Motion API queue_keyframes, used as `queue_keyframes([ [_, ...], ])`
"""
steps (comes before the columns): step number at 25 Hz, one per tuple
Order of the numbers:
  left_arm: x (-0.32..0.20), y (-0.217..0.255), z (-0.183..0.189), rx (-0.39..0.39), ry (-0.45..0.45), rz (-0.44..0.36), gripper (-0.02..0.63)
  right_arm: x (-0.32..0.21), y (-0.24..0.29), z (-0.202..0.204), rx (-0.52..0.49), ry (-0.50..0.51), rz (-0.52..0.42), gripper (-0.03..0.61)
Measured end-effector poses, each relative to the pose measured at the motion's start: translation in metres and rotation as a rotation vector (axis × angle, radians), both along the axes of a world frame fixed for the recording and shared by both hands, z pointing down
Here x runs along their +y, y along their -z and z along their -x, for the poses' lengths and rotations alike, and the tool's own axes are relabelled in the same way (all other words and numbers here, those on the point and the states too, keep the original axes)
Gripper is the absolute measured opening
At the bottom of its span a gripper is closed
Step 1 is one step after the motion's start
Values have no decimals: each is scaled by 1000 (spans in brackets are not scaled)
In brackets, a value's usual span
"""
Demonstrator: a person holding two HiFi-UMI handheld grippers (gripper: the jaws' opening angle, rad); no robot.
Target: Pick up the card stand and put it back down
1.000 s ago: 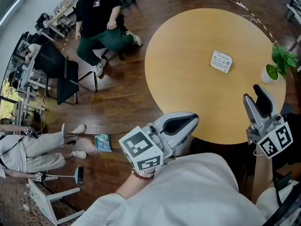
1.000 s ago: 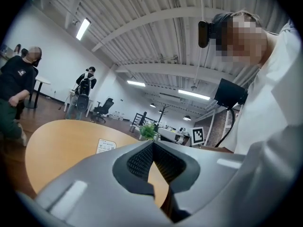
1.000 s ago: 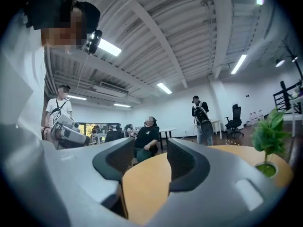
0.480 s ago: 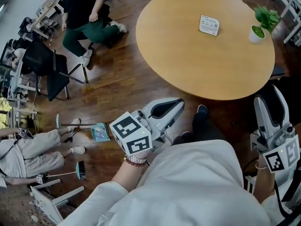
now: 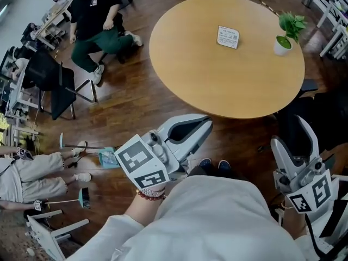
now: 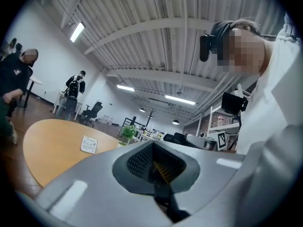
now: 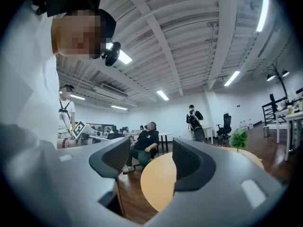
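Note:
The card stand (image 5: 228,37), a small white printed card, stands on the far part of the round wooden table (image 5: 217,80); the left gripper view also shows the card stand (image 6: 88,144). Both grippers hang off the table's near edge, close to my body and well short of the stand. My left gripper (image 5: 202,126) points toward the table with its jaws shut and nothing in them (image 6: 154,163). My right gripper (image 5: 291,138) is beyond the table's near right edge. Its jaws are opening, and only air lies between the pads (image 7: 151,157).
A small potted plant (image 5: 285,34) stands on the table right of the card stand. A person in a black shirt sits at the far left (image 5: 100,20), next to a black chair (image 5: 60,86). A broom and dustpan (image 5: 106,156) lie on the wooden floor. My own feet (image 5: 212,165) stand near the table.
The table and card stand now sit farther away and higher in the head view. Both grippers have drawn back from the table's edge. The right jaws stand wider apart.

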State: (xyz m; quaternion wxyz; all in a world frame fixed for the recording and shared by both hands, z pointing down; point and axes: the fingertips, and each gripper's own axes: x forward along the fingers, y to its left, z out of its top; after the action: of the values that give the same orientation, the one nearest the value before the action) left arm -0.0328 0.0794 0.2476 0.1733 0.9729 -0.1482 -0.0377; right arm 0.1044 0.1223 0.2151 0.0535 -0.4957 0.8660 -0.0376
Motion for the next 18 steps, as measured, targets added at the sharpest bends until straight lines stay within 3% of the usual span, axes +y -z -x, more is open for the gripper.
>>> queue_keyframes([
  [4,8,24,-14,-38,20,-57,-18,10,17,-18,19,31,-34,278],
  [9,5,35,-13,-209,61,-177,-18,10,25,-66,41,-47,-16,276],
  [14,-13,6,15,-266,113,-126,-18,-6,1,-72,64,-61,33,276],
  [18,-19,1,54,-251,159,-88,-18,-11,0,-39,89,-26,52,276],
])
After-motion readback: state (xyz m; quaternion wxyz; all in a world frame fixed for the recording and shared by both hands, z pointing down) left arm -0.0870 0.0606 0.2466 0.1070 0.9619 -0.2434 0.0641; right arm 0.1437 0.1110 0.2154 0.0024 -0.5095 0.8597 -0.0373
